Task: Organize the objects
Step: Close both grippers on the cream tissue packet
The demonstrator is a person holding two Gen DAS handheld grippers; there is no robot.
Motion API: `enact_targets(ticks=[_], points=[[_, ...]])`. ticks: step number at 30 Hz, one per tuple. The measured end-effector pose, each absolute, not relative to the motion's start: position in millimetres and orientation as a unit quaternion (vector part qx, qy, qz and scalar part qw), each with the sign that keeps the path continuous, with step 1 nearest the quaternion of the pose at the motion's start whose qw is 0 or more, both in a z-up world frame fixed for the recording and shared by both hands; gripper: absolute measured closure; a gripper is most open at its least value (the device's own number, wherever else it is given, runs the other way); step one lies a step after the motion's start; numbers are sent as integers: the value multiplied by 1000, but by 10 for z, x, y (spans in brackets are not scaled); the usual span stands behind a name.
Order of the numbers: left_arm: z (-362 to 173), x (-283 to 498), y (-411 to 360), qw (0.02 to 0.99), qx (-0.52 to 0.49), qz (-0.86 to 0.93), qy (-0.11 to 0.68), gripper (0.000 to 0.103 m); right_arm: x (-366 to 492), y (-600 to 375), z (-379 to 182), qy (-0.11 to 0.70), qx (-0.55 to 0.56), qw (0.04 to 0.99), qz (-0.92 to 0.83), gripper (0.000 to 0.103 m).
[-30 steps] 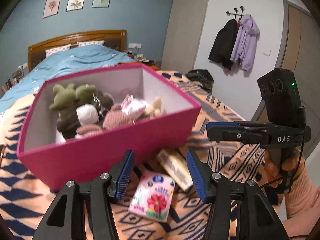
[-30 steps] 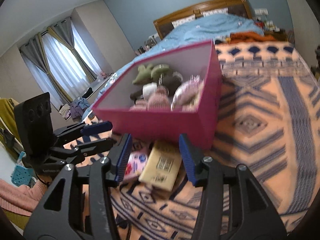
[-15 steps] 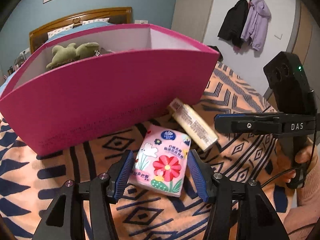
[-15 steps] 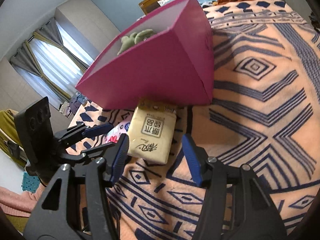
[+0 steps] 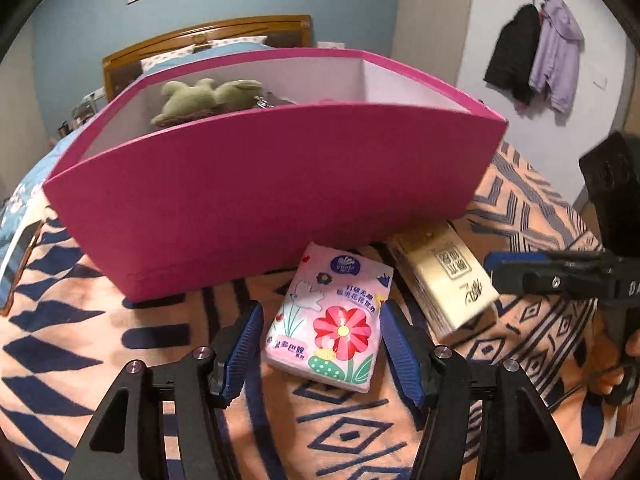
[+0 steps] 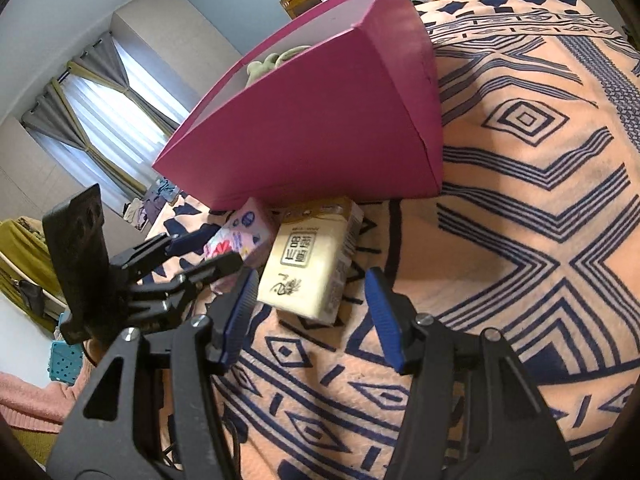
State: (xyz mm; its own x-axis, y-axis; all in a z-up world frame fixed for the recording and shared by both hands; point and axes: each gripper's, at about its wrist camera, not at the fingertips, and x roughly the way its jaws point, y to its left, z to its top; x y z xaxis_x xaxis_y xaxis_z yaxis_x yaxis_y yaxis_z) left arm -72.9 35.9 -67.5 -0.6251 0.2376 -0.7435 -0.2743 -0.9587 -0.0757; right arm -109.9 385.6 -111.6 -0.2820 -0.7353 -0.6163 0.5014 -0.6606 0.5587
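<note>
A pink flower-print tissue pack point(image 5: 332, 320) lies flat on the patterned blanket in front of the magenta box point(image 5: 280, 184). My left gripper point(image 5: 320, 344) straddles its near end. Its jaws are opening, with small gaps between the blue pads and the pack. A cream-yellow tissue pack point(image 6: 310, 264) lies beside it, touching the box point(image 6: 320, 120). My right gripper point(image 6: 310, 314) is open, and the near edge of the yellow pack sits just between its fingertips without contact. Green plush toys point(image 5: 204, 96) show over the box rim.
The orange and navy blanket point(image 6: 520, 200) stretches away to the right of the box. A flat dark device point(image 5: 16, 264) lies at the blanket's left edge. Behind are a wooden headboard point(image 5: 208, 36), coats on hooks point(image 5: 536, 52) and curtained windows point(image 6: 104, 120).
Both grippers came down from above the box to blanket level, each closing in on its tissue pack. Both pairs of jaws stand wider than before.
</note>
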Motion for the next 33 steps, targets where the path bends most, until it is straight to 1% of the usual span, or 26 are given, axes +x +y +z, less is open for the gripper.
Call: enact_targets(ticks=[4, 8, 13, 18, 20, 22, 24, 27, 31, 33], points=[[-550, -633, 387, 174, -389, 905, 11, 42, -1112, 3842, -1121, -128, 453, 389, -791, 46], [-475, -559, 557, 236, -383, 893, -1, 42, -1135, 3846, -1120, -134, 451, 382, -795, 46], [-591, -600, 748, 276, -405, 871, -13, 48, -1160, 3846, -1105, -132, 449, 378, -799, 46], [-768, -643, 822, 271, -431, 860, -4, 51, -1188, 3772, -1097, -128, 448, 383, -798, 46], [-827, -642, 801, 264, -439, 859, -3, 54, -1184, 3731, -1117, -129, 454, 390, -791, 49], [-869, -656, 764, 252, -446, 859, -1, 64, -1165, 3701, -1144, -133, 460, 401, -781, 54], [-872, -662, 708, 246, -447, 860, -5, 68, -1129, 3676, -1163, -137, 463, 411, -773, 57], [-859, -653, 626, 232, -447, 864, -3, 68, -1062, 3641, -1178, -146, 469, 428, -758, 58], [-883, -620, 430, 220, -452, 864, -24, 69, -950, 3538, -1093, -126, 464, 457, -748, 58], [-888, -635, 348, 217, -455, 863, -35, 69, -962, 3545, -1035, -118, 456, 452, -758, 58]])
